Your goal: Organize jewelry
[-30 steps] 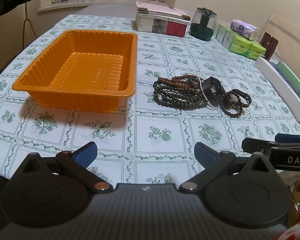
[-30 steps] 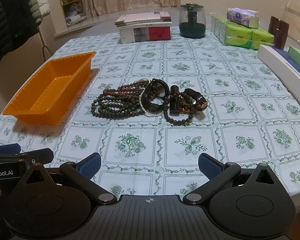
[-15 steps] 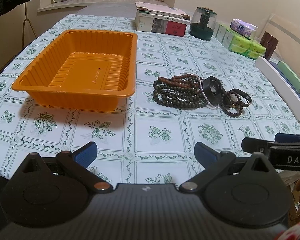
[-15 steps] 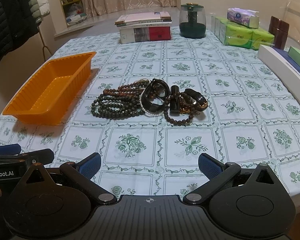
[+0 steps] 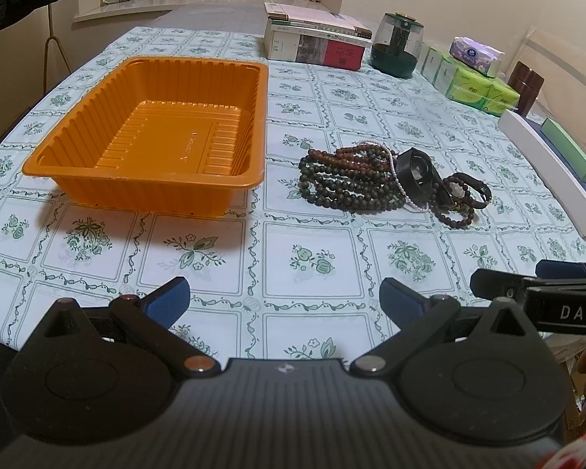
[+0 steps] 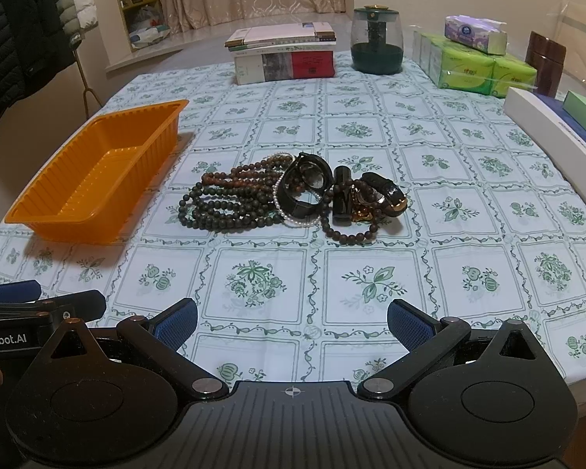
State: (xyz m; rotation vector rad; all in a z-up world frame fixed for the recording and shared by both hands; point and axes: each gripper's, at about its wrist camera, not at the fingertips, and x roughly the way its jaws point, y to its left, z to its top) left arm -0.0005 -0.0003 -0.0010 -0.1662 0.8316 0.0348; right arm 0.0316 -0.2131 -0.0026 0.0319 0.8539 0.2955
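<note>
A pile of jewelry [image 5: 386, 181] lies mid-table: dark bead strands [image 6: 230, 203], a black bangle [image 6: 306, 185], a pearl string, small bracelets and a watch [image 6: 385, 191]. An empty orange plastic tray [image 5: 97, 174] stands left of the pile; it also shows in the right wrist view [image 6: 35, 219]. My left gripper [image 5: 285, 299] is open and empty near the table's front edge, well short of the tray and pile. My right gripper [image 6: 291, 318] is open and empty, also near the front edge, facing the pile.
At the back stand a stack of books [image 6: 283, 52], a dark green jar [image 6: 377, 41], tissue packs [image 6: 472, 64] and a brown canister [image 6: 545, 62]. A long white box [image 6: 554, 133] and a green box lie along the right edge. The cloth is floral-checked.
</note>
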